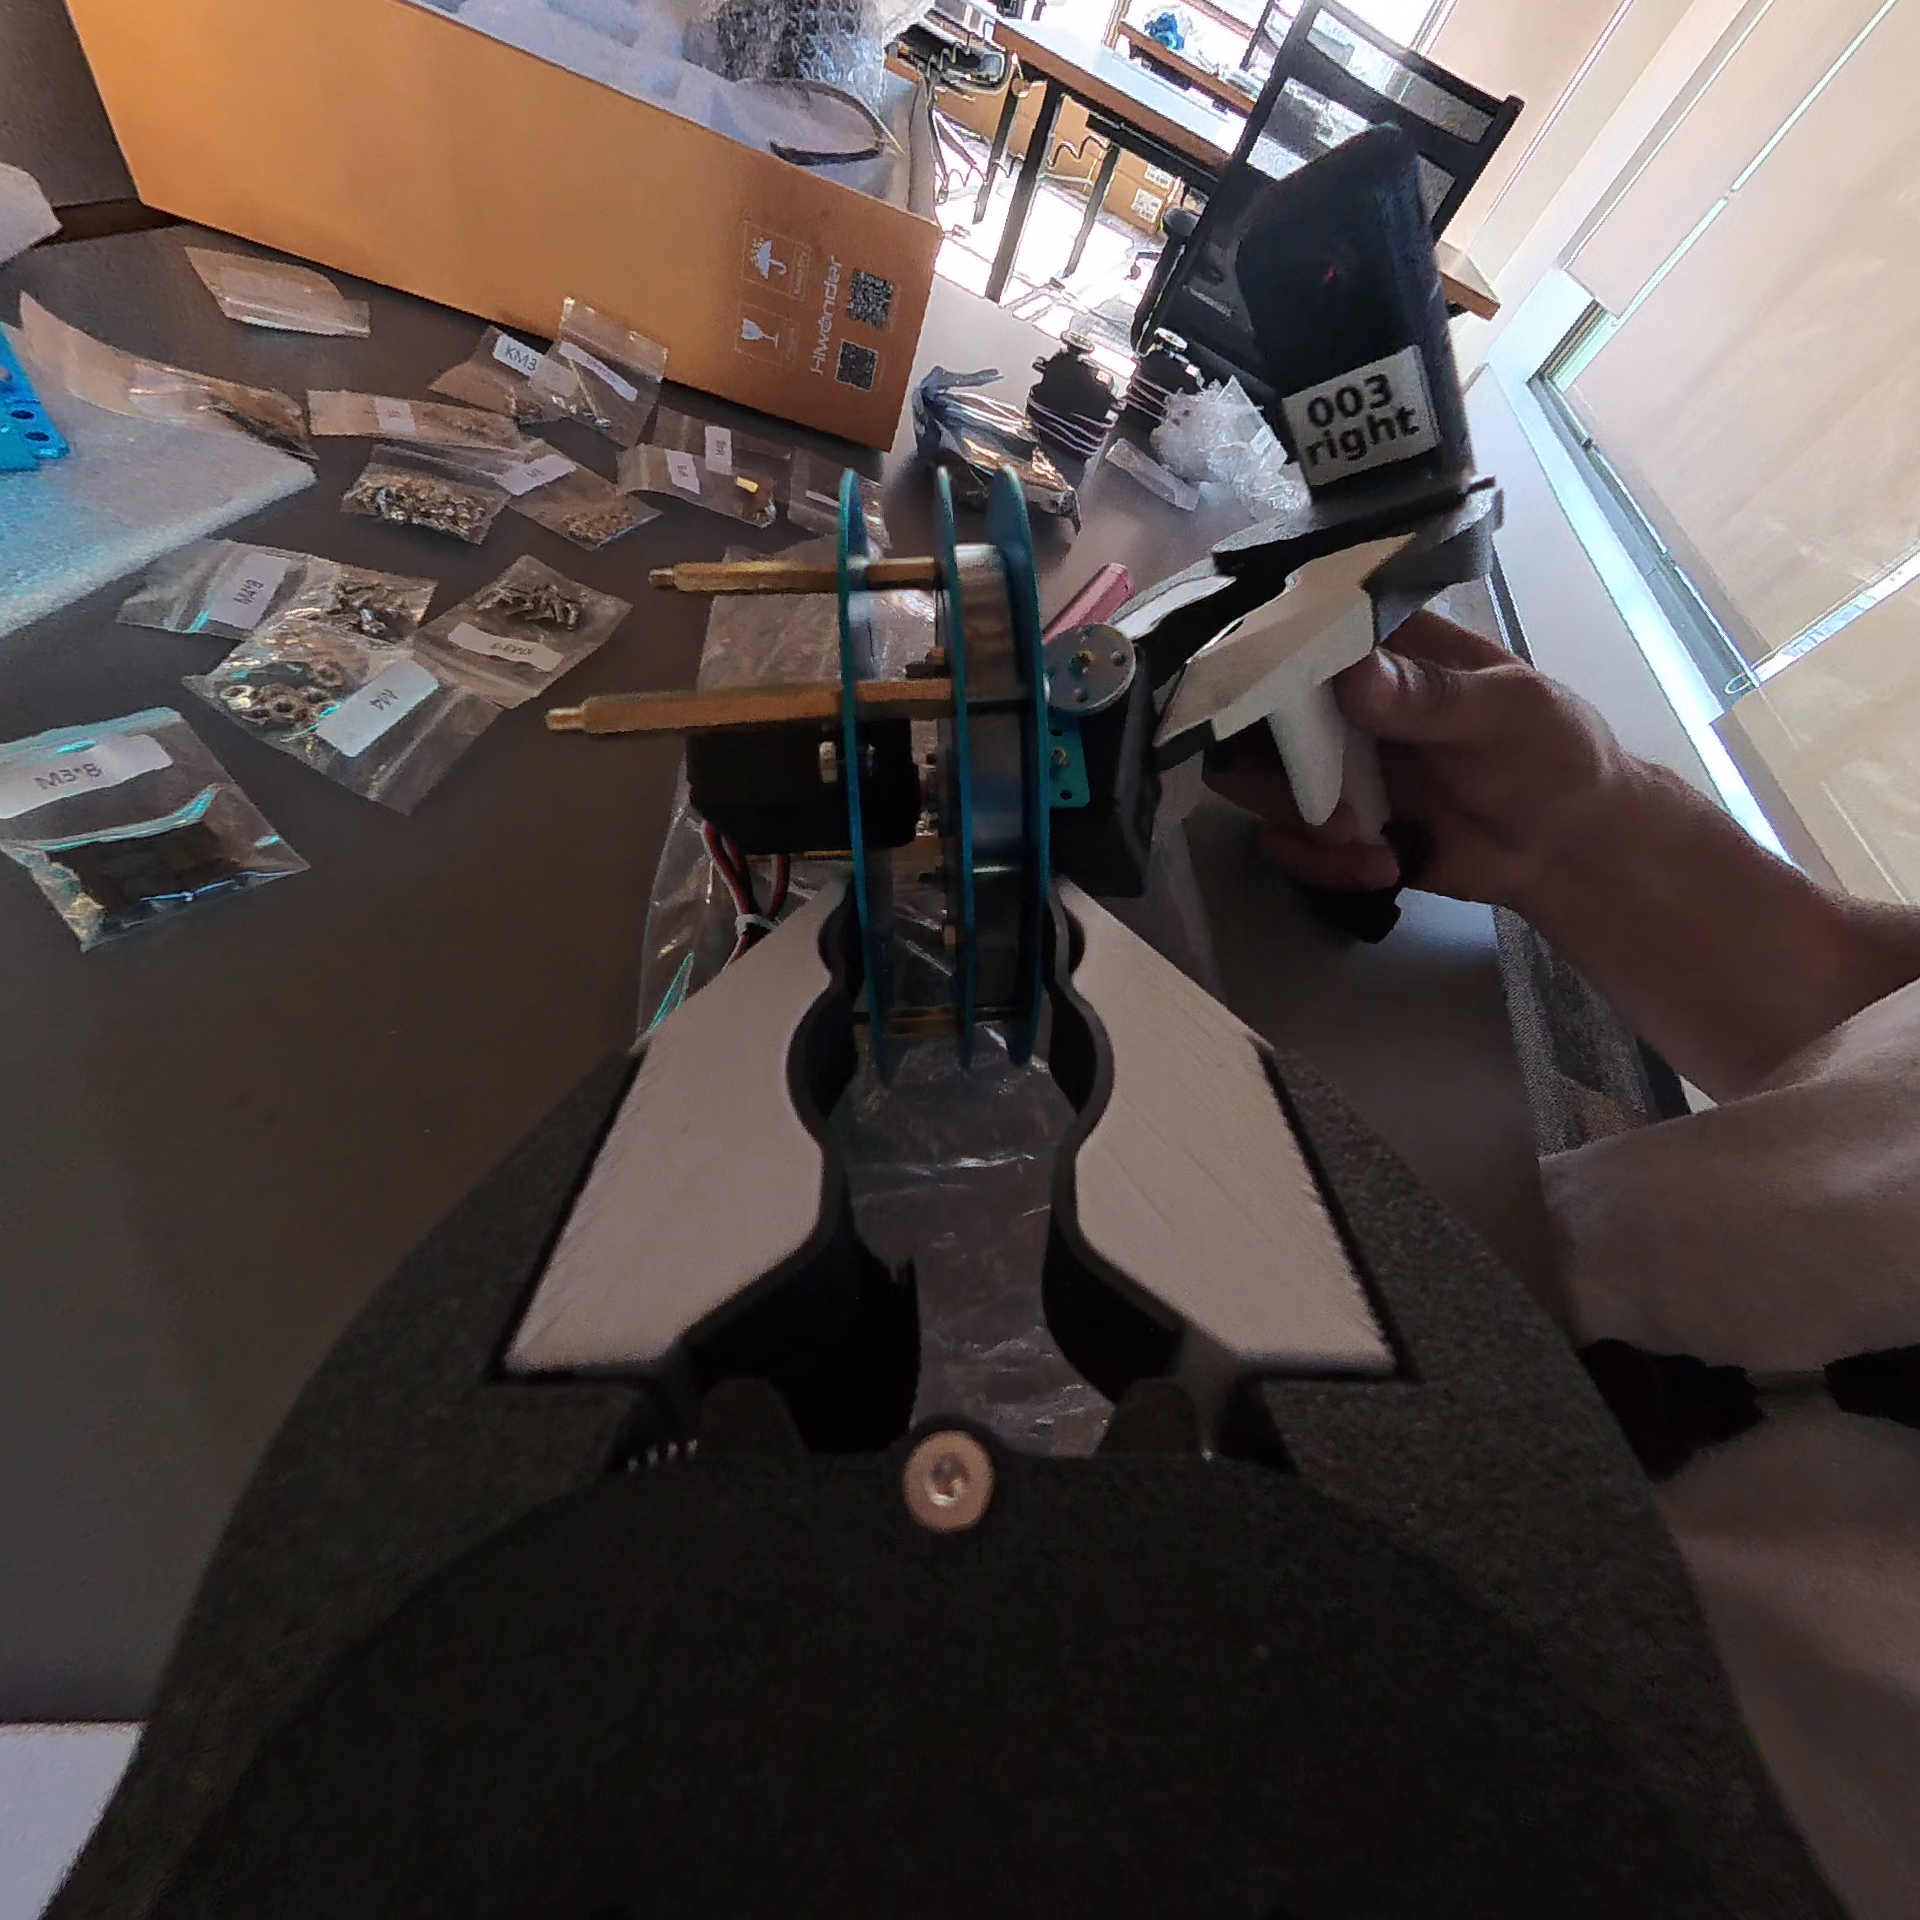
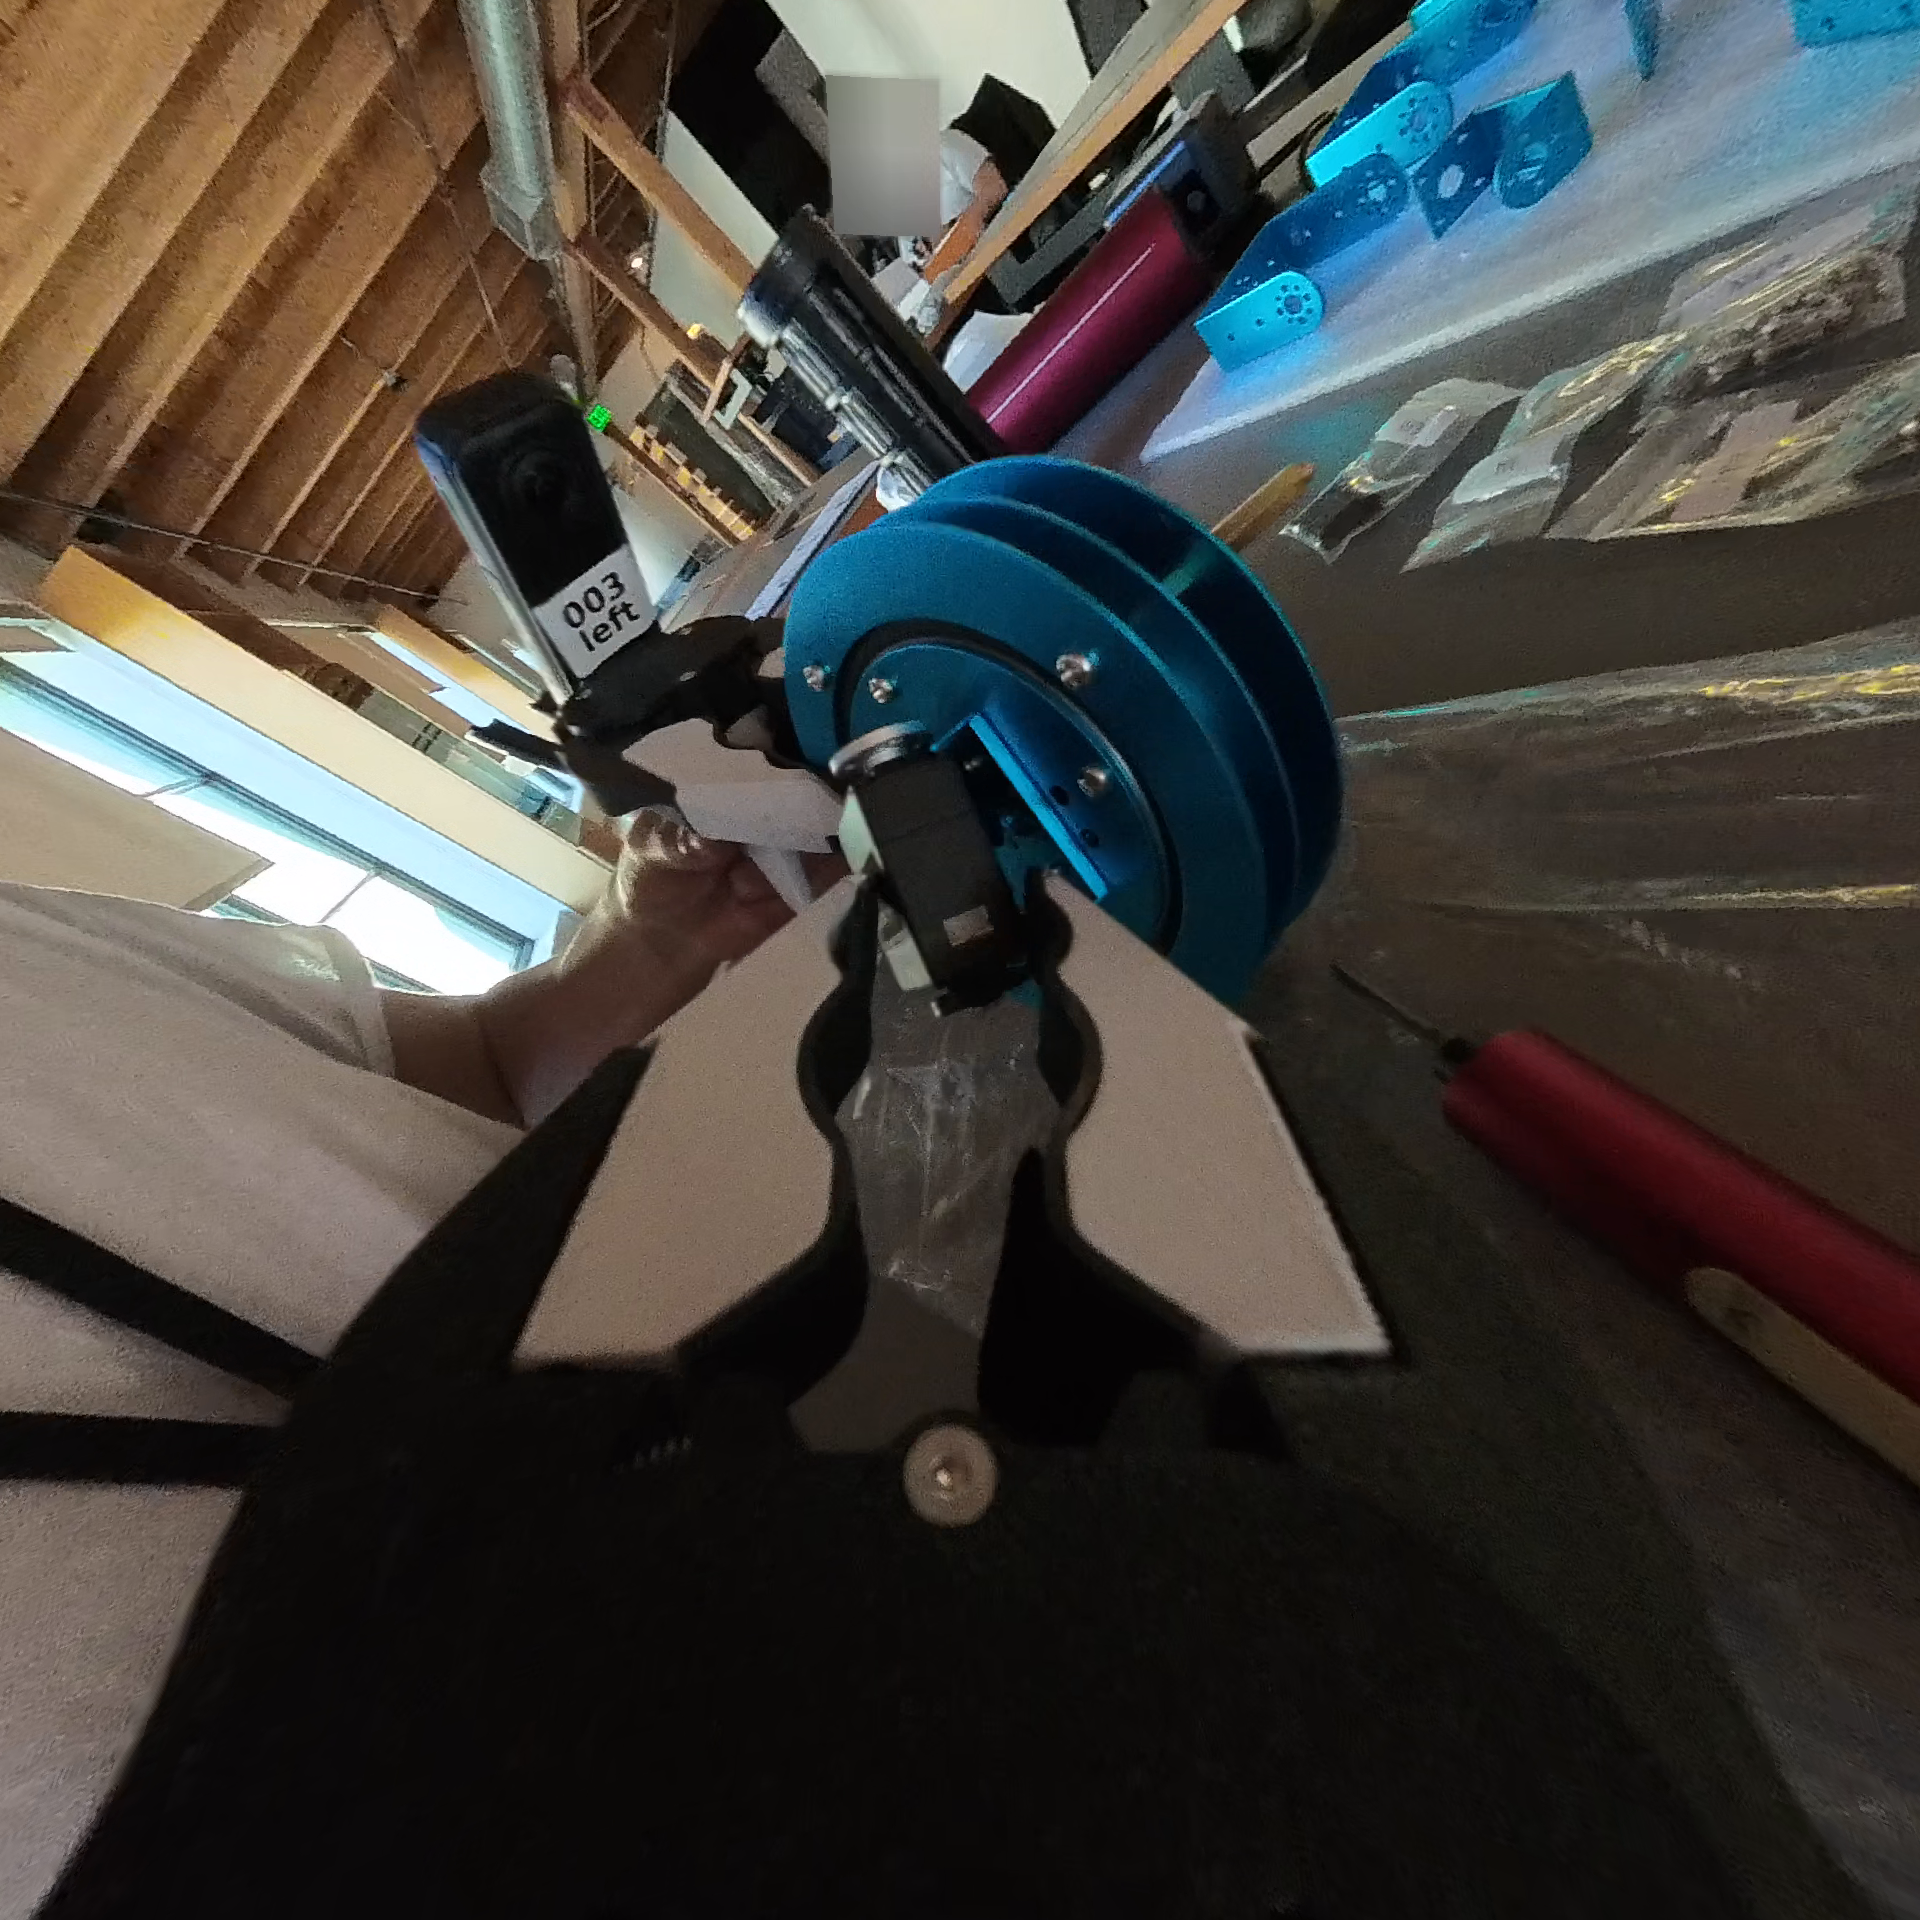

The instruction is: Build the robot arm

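A blue round-plate assembly [image 1: 997, 665] with brass standoffs [image 1: 727, 712] and black servos is held above the dark table [image 1: 364, 1039]. My left gripper [image 1: 961, 925] is shut across the rims of the stacked blue plates from below. My right gripper [image 1: 1153, 727], held by a hand [image 1: 1475, 769], comes in from the right. In the right wrist view my right gripper [image 2: 951, 935] is shut on the black servo [image 2: 930, 852] mounted on the face of the blue plates [image 2: 1174, 644]. The left gripper [image 2: 764, 727] shows there at the plates' left rim.
Several small clear bags of screws and nuts [image 1: 416, 499] lie on the table at left. An open cardboard box [image 1: 520, 177] stands behind them, with two loose servos [image 1: 1081, 395] beside it. A red-handled screwdriver [image 2: 1662, 1174], a wooden stick [image 2: 1808, 1371] and blue brackets [image 2: 1403, 177] lie nearby. About 5 centimetres separates my left fingertips from my right.
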A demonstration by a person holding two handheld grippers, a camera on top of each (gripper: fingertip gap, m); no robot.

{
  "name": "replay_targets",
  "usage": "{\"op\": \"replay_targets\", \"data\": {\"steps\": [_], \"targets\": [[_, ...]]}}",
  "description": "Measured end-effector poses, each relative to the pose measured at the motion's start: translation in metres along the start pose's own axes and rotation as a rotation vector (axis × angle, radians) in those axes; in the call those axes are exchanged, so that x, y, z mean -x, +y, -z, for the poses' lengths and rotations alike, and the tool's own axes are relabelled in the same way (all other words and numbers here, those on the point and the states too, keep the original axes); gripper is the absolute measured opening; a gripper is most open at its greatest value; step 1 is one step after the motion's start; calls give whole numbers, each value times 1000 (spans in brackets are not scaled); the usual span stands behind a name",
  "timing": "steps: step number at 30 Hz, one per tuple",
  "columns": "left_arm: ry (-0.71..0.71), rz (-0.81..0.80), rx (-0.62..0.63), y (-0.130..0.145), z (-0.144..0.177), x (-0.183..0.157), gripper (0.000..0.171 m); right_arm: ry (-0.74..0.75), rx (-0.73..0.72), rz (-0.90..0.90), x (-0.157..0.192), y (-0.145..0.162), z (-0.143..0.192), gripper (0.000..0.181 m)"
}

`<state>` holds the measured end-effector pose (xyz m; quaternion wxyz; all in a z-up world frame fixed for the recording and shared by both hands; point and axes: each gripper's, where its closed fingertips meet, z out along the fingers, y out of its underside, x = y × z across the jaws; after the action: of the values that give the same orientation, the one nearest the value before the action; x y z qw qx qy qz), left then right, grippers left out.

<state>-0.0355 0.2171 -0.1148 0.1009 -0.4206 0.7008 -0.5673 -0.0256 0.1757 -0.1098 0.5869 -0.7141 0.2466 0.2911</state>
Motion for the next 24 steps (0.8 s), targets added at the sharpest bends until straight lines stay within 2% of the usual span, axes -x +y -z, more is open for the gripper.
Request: {"op": "replay_targets", "data": {"steps": [3, 7, 12, 17, 24], "targets": [[-4, -2, 2, 0, 0, 0, 32, 50, -1, 58, -1, -1, 0, 27], [-6, 4, 0, 0, 0, 1, 32, 210, -12, 227, -4, -5, 3, 33], [-11, 9, -4, 0, -1, 1, 32, 418, -35, 439, 0, -8, 5, 29], [-18, 9, -1, 0, -1, 1, 32, 534, -47, 561, 7, -7, 3, 18], [-30, 20, 0, 0, -1, 2, 32, 586, -99, 558, 6, -8, 3, 18]]}}
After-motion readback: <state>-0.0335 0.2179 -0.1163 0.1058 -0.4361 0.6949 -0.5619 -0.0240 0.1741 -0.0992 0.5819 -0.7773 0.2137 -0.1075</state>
